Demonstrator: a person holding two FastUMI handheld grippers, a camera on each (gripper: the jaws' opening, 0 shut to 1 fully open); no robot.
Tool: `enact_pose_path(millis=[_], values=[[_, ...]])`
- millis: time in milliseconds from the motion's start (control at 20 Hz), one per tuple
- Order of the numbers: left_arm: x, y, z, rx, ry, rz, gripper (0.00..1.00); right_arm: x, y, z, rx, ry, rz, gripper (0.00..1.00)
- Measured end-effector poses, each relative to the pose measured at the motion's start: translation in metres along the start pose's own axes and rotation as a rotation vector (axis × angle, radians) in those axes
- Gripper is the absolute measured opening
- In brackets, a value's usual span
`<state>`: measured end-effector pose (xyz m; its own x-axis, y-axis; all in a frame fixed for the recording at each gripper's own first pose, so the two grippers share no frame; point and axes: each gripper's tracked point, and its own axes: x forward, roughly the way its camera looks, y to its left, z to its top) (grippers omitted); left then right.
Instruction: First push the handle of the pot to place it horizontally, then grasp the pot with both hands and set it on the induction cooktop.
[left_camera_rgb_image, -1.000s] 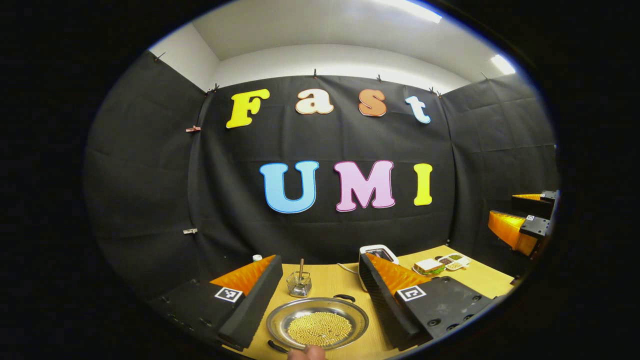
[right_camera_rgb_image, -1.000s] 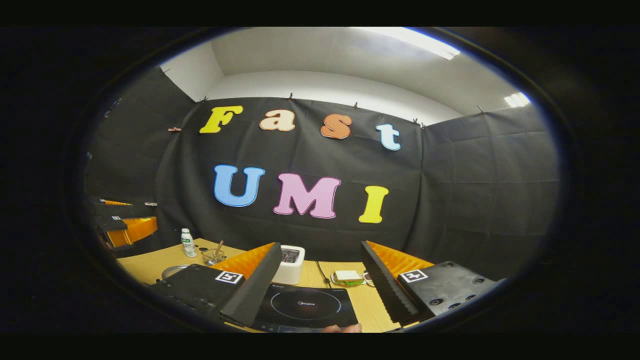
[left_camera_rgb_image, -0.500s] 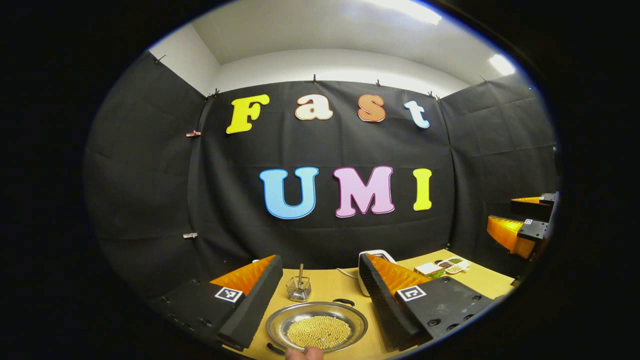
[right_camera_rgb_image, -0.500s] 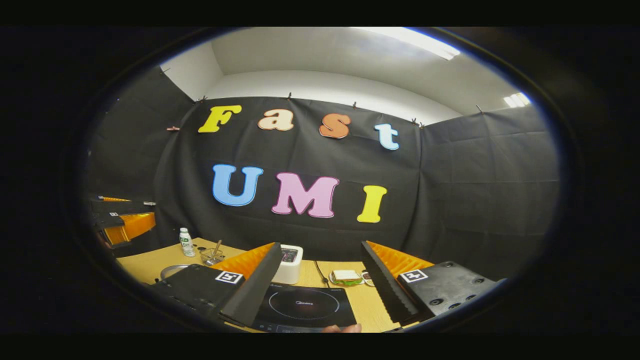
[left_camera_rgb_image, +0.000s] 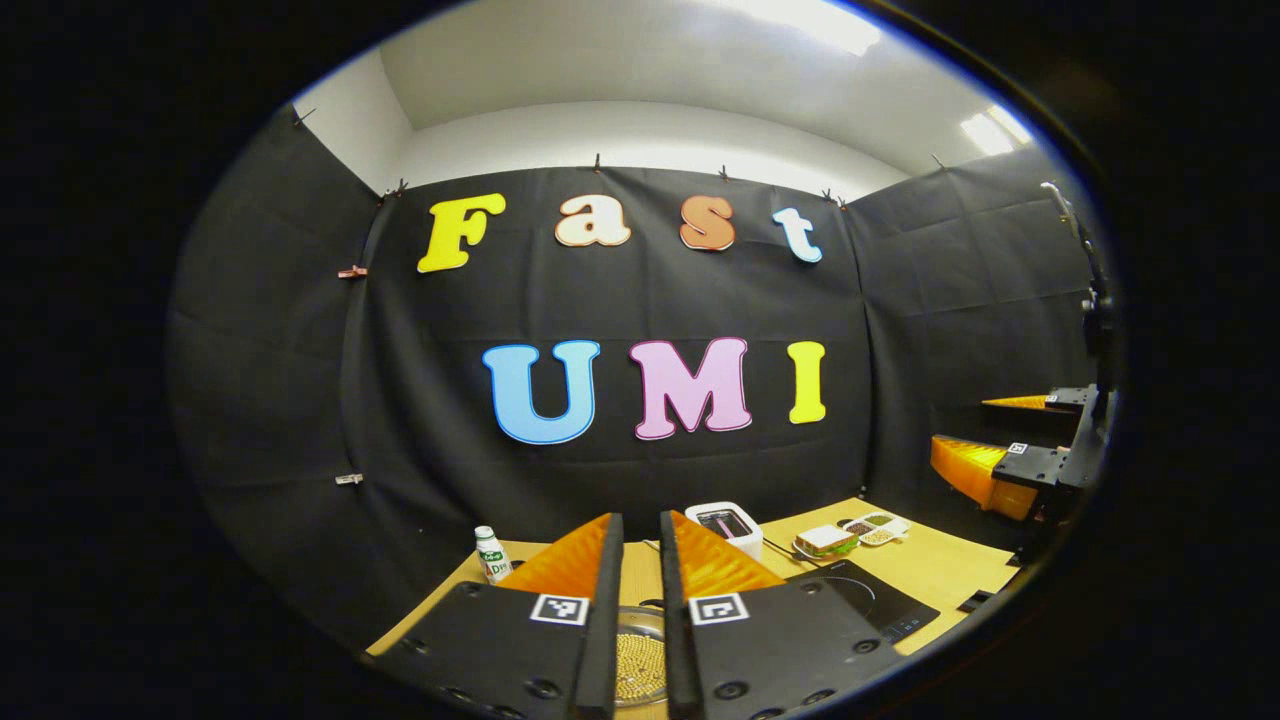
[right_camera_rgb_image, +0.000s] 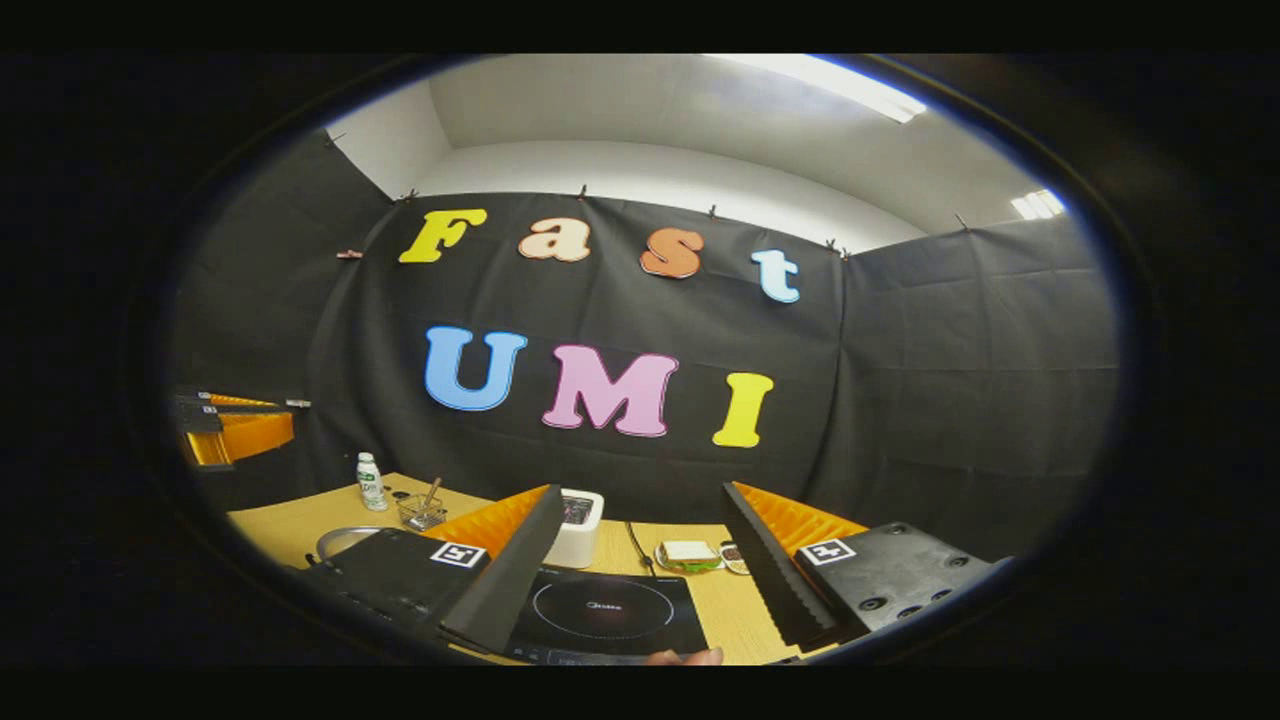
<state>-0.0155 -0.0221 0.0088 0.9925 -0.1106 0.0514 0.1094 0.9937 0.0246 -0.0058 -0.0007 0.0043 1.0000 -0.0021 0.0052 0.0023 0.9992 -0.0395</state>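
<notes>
Now I see the table (left_camera_rgb_image: 930, 570) low in the frame; my left gripper (left_camera_rgb_image: 637, 560), fingers nearly pressed together with nothing between, sits bottom centre over the pot (left_camera_rgb_image: 640, 665). Bottom centre in the right gripper view, my right gripper (right_camera_rgb_image: 640, 550) is spread above the induction cooktop (right_camera_rgb_image: 600, 610).

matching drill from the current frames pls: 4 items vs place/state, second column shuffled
Items:
1. left gripper
2. right gripper
3. pot
4. bottle

Place or state:
A. fingers wide apart, over the induction cooktop
B. upright near the table's far left edge
C. fingers close together, a narrow gap between them
D. holds small yellowish beads, seen through that gap

Pairs: 1-C, 2-A, 3-D, 4-B
</notes>
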Motion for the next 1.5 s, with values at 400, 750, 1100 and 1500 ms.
enact_pose_path(millis=[400, 750, 1100, 1500], values=[[-0.007, -0.002, -0.058, -0.046, 0.219, -0.057, 0.05, -0.001, 0.005, -0.003, -0.011, 0.004, 0.011, 0.98], [-0.041, -0.01, -0.135, -0.119, 0.474, -0.189, 0.05, -0.003, 0.014, -0.013, -0.019, 0.026, 0.025, 0.98], [-0.07, -0.005, -0.218, -0.161, 0.752, -0.235, 0.05, -0.004, 0.012, -0.022, -0.043, 0.053, 0.013, 0.98], [-0.086, 0.005, -0.282, -0.321, 1.026, -0.316, 0.05, -0.008, 0.009, -0.027, -0.05, 0.072, -0.003, 0.98]])
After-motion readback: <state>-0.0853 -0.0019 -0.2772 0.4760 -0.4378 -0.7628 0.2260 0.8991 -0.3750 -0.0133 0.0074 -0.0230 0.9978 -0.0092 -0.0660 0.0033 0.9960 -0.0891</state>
